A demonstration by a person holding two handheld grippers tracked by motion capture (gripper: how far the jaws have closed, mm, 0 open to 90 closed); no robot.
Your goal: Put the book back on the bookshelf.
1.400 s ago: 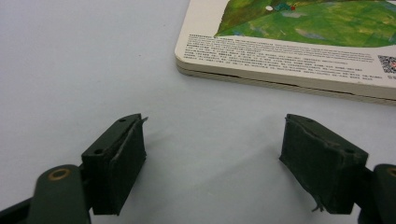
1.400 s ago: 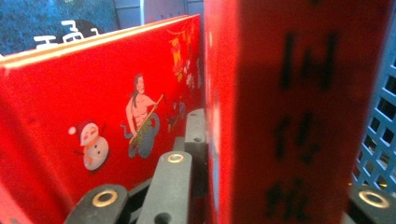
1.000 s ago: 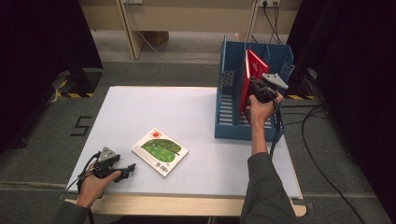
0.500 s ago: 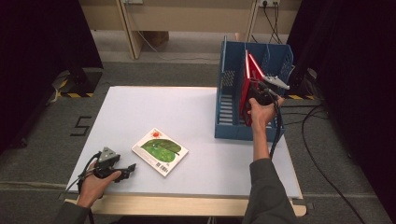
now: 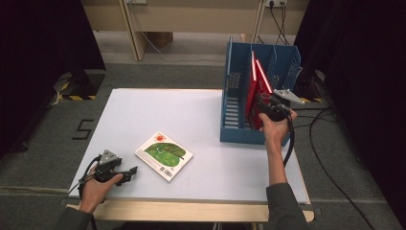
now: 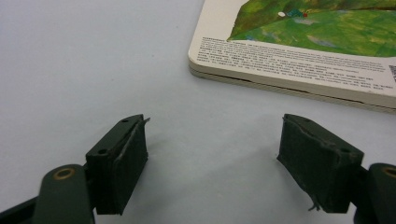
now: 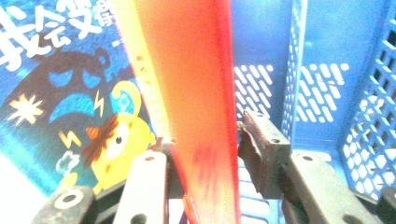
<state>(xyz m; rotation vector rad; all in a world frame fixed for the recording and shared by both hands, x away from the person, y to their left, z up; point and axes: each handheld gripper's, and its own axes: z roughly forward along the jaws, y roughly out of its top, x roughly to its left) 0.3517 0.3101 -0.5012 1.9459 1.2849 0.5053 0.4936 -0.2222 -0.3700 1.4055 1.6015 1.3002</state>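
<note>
Red book (image 5: 257, 86): upright in middle slot of blue file rack (image 5: 234, 103), leaning slightly; a 2nd red-edged book stands just beside it in same slot; in right gripper view the red book (image 7: 205, 116) rises between the two jaws, its cover blurred & overexposed
Right gripper (image 5: 266, 109): at rack's front opening, held by person's right hand (image 5: 275, 127); jaws either side of red book (image 7: 205, 149), left jaw against it, right jaw w/ a sliver of gap; cannot tell if clamped or just let go
Cartoon cover (image 7: 70, 93): blue, yellow character & white lettering, seen left of red book in right gripper view; stands in rack
Rack: at table's far right, perforated blue walls (image 7: 369, 107), dividers making several slots
Green book (image 5: 163, 155): flat on white table (image 5: 191, 115), near front edge, leaf picture up; corner w/ small print (image 6: 299, 56) lies just ahead of left jaws
Left gripper (image 5: 125, 173): low over table at front left, held by left hand (image 5: 98, 184); jaws spread wide (image 6: 210, 154), nothing between them, apart from green book
Cable (image 5: 289, 139): black, trails from right gripper along forearm
</note>
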